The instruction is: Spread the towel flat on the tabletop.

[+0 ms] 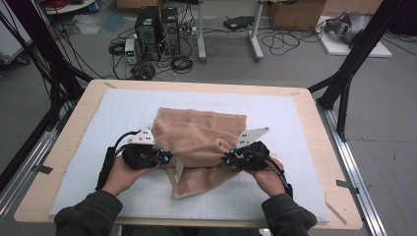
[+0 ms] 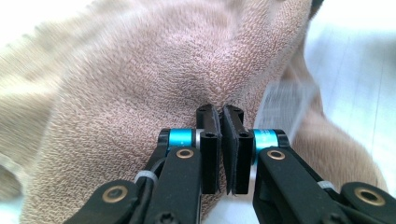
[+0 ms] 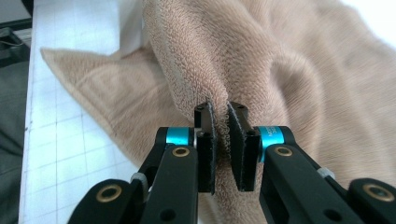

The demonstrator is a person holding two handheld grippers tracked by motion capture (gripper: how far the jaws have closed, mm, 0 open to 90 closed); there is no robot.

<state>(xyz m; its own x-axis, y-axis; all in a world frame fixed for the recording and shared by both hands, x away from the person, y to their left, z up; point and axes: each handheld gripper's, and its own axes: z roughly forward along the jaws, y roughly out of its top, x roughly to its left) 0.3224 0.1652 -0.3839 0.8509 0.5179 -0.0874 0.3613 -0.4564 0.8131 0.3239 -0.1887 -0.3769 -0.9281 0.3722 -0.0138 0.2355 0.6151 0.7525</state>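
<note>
Towel [image 1: 199,140], one, tan, bunched near the white mat's [image 1: 295,128] front edge; left gripper [image 1: 164,158] and right gripper [image 1: 229,158] each clamp a fold; one white label [image 1: 178,169] hangs between.

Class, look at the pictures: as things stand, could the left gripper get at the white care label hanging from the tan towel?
Probably not yet: the left gripper is shut on the towel. The label hangs just beside it with nothing between, so it could after letting go.

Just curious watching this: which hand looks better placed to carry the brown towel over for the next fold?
Probably neither alone. The left hand-held gripper and the right hand-held gripper are each shut on the towel, at opposite sides. They look equally placed, so both would likely move together.
</note>
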